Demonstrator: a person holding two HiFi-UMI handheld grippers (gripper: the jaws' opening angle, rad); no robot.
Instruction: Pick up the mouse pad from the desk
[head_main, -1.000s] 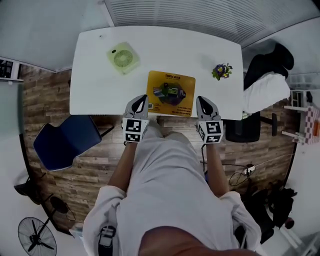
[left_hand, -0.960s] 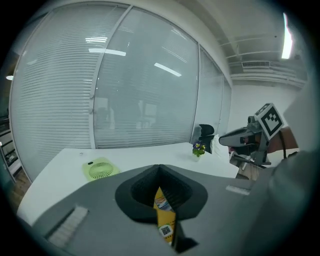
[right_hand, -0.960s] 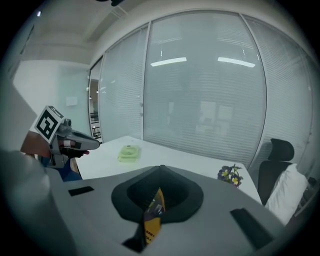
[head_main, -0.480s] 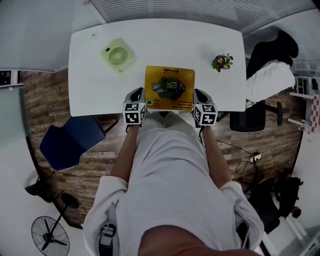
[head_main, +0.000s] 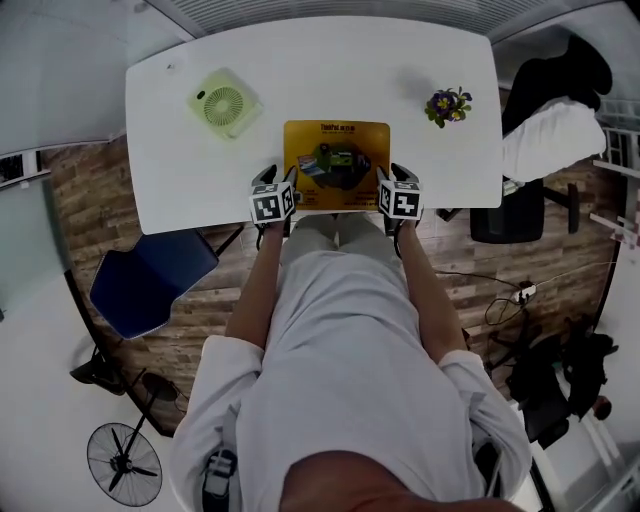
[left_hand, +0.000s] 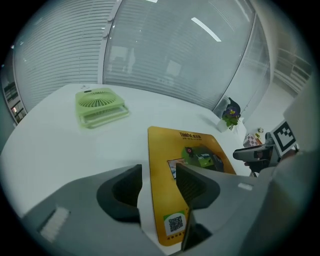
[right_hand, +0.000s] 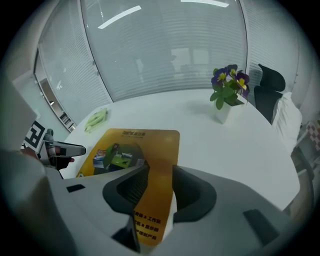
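Observation:
A yellow mouse pad (head_main: 337, 165) with a printed picture lies flat at the front middle of the white desk (head_main: 180, 190). My left gripper (head_main: 274, 184) hovers at the pad's near left corner, jaws opening. In the left gripper view the pad's (left_hand: 200, 142) left edge runs between the open jaws of the left gripper (left_hand: 159, 187), with no pad pressing. My right gripper (head_main: 394, 180) is at the near right corner, jaws opening too. In the right gripper view the pad's (right_hand: 145, 142) right edge passes between the jaws of the right gripper (right_hand: 159, 192), untouched.
A green desk fan (head_main: 222, 103) lies at the desk's back left, and a small pot of purple flowers (head_main: 446, 105) stands at the back right. A blue chair (head_main: 150, 285) is left of me, a black chair (head_main: 545, 150) with white cloth to the right.
Both grippers have come down and forward from in front of the desk to the pad's near corners. Their jaws, shut before, now stand apart.

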